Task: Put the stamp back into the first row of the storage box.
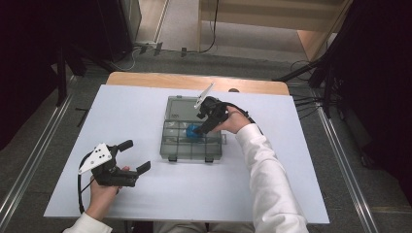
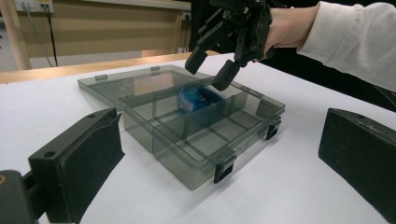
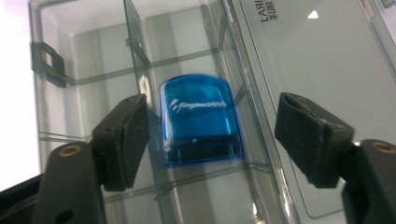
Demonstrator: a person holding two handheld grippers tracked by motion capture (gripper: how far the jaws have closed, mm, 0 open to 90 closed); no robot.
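a white sheet (image 1: 145, 116) covers the desk (image 1: 145, 78), whose bare wooden edge shows at twelve o'clock. beyond it, black cables (image 1: 209, 29) trail over the grey floor (image 1: 233, 60). metal rails (image 1: 29, 160) run along the floor at nine and three o'clock.

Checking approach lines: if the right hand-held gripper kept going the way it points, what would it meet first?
Most likely the blue object lying in a compartment of the clear organizer box; the right hand-held gripper stands open around it, not touching.
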